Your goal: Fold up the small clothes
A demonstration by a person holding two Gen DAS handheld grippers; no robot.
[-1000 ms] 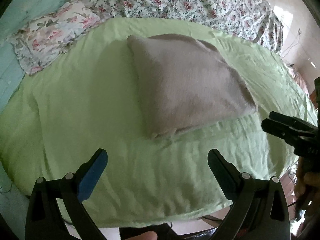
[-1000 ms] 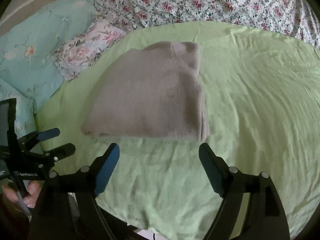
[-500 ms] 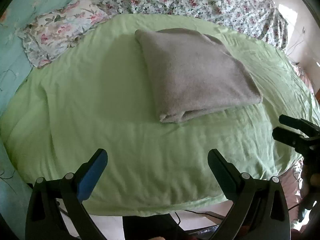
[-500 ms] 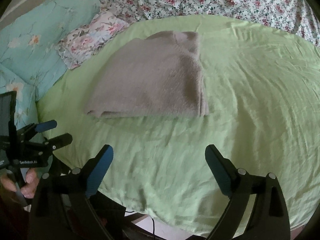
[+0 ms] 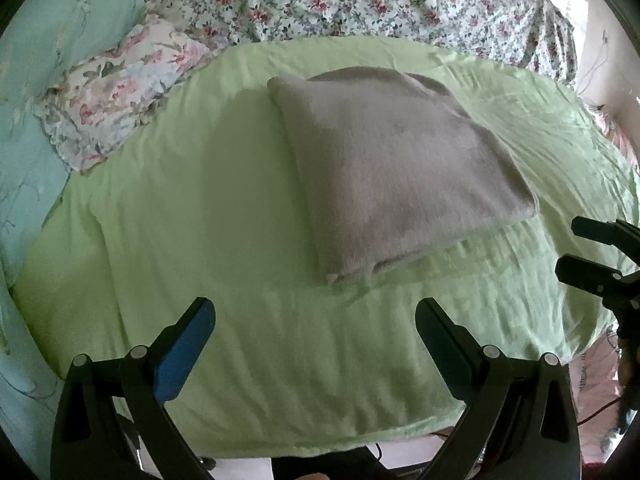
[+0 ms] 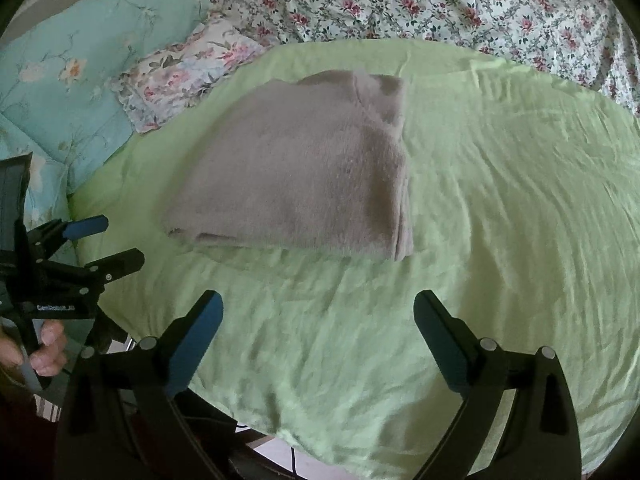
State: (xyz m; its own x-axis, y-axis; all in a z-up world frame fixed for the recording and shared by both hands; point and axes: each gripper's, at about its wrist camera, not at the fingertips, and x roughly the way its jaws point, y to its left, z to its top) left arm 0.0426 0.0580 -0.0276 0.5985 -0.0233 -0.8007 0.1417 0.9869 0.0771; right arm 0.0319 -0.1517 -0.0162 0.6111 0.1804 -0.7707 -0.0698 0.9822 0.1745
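Folding looks close to finished, judging by how the garment (image 5: 396,168) lies: a grey-brown knit piece, already doubled into a compact rectangle with several layers showing at its near edge. It rests flat on the green sheet (image 5: 200,240) of the bed, and nothing touches it.

In the left wrist view the garment sits at about 1 o'clock from the left tongs (image 5: 314,322), well apart from them. Their jaws stand wide and released, with nothing between them but sheet. The right tongs (image 5: 576,250) show at 3 o'clock, at the bed's edge, also parted and empty.

In the right wrist view the garment (image 6: 304,172) lies at about 11 o'clock from the right tongs (image 6: 318,318), which are spread wide and carry nothing. The left tongs (image 6: 104,242) appear at 9 o'clock, beside the bed's edge, with a hand (image 6: 40,348) gripping the handle below.

A floral pillow (image 6: 180,76) sits at 10 o'clock beyond the garment, a teal pillow (image 6: 80,60) farther left, and a flowered cover (image 6: 440,0) runs across 12 o'clock.

What is done, as I judge it: the main folds, with edges roughly squared. What may be left: perhaps one more fold in half or a smoothing of the slightly ragged near corner, or setting the piece aside. No other loose clothing is in sight on the sheet, so whether more pieces wait cannot be told.
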